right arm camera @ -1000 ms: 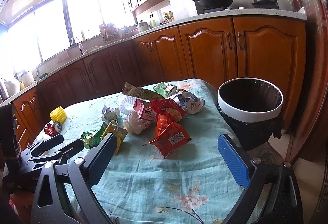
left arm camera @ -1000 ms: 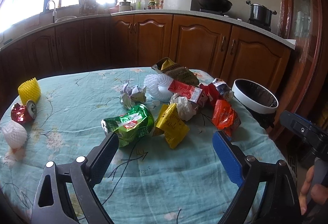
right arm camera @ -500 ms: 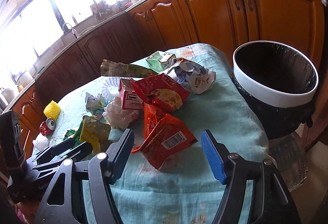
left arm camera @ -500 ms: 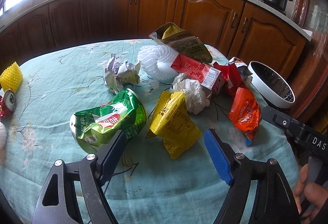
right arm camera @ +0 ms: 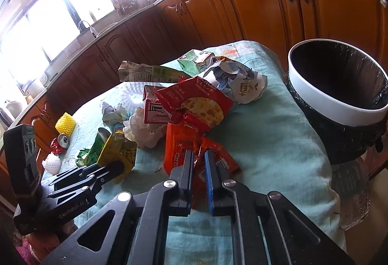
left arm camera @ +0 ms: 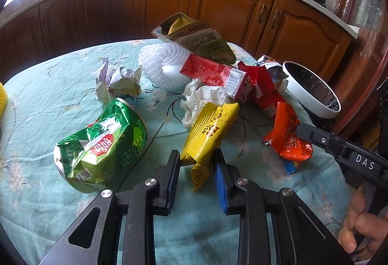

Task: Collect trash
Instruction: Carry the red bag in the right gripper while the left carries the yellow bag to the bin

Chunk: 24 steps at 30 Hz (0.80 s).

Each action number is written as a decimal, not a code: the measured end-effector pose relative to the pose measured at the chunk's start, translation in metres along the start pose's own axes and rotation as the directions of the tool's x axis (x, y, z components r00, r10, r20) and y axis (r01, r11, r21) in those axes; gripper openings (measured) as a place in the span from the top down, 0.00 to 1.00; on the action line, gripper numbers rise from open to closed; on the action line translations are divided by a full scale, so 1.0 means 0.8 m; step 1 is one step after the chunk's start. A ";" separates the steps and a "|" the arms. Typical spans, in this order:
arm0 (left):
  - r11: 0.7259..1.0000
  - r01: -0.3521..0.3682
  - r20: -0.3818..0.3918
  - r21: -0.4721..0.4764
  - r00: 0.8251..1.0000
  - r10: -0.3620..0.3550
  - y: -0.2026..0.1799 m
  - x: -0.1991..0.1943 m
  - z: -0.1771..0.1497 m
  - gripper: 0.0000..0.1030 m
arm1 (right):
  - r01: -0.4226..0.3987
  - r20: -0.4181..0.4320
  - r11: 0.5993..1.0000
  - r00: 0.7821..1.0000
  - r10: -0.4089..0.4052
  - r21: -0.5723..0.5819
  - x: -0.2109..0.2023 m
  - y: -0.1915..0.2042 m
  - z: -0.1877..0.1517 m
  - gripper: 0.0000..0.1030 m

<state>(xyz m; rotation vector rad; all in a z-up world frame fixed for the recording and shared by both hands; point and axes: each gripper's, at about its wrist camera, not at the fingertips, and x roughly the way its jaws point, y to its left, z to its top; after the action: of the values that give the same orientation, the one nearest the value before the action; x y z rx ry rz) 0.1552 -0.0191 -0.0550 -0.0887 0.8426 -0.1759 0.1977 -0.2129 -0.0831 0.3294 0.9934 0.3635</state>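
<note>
My left gripper [left arm camera: 197, 160] is closing its jaws, and its pads press the lower end of a yellow snack wrapper [left arm camera: 211, 126] lying on the teal tablecloth [left arm camera: 48, 100]. The right wrist view shows the same left gripper [right arm camera: 121, 168] pinching that yellow wrapper [right arm camera: 116, 148]. My right gripper [right arm camera: 199, 158] is shut on a crumpled orange wrapper [right arm camera: 179, 143]. From the left, the right gripper's tip [left arm camera: 299, 128] sits on that orange wrapper [left arm camera: 286, 134]. A white-rimmed trash bin [right arm camera: 315, 105] with a black liner stands just off the table's right edge.
A crushed green can [left arm camera: 104, 143] lies left of the yellow wrapper. Behind are crumpled paper [left arm camera: 121, 80], a white foam net [left arm camera: 162, 63], a red carton [left arm camera: 213, 71] and white tissue [left arm camera: 203, 97]. A red wrapper [right arm camera: 194, 100] and red can [right arm camera: 59, 143] also lie there. Wooden cabinets ring the table.
Both grippers came down toward the table and their jaws closed from wide open. The left one now grips the yellow wrapper, the right one the orange wrapper.
</note>
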 end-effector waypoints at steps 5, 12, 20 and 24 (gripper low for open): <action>0.999 0.032 0.027 0.033 0.999 -0.033 -0.015 -0.018 0.000 0.76 | -0.010 0.013 1.000 1.000 0.009 0.015 -0.020 -0.006 -0.004 0.97; 0.993 0.084 0.042 0.079 0.995 -0.087 -0.045 -0.031 0.010 0.77 | 0.010 0.072 0.999 0.997 -0.013 0.039 -0.057 -0.029 0.004 0.97; 0.981 0.136 0.036 0.138 0.989 -0.143 -0.085 -0.016 0.034 0.77 | 0.060 0.144 0.994 0.987 -0.073 0.089 -0.092 -0.074 0.027 0.97; 0.975 0.149 0.031 0.167 0.987 -0.156 -0.103 0.002 0.049 0.77 | 0.091 0.167 0.988 0.980 -0.111 0.123 -0.105 -0.102 0.037 0.97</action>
<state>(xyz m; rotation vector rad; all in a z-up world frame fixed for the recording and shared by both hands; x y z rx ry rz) 0.1755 -0.1002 -0.0180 -0.0028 0.7744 -0.3860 0.1931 -0.3258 -0.0403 0.4063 0.8576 0.1820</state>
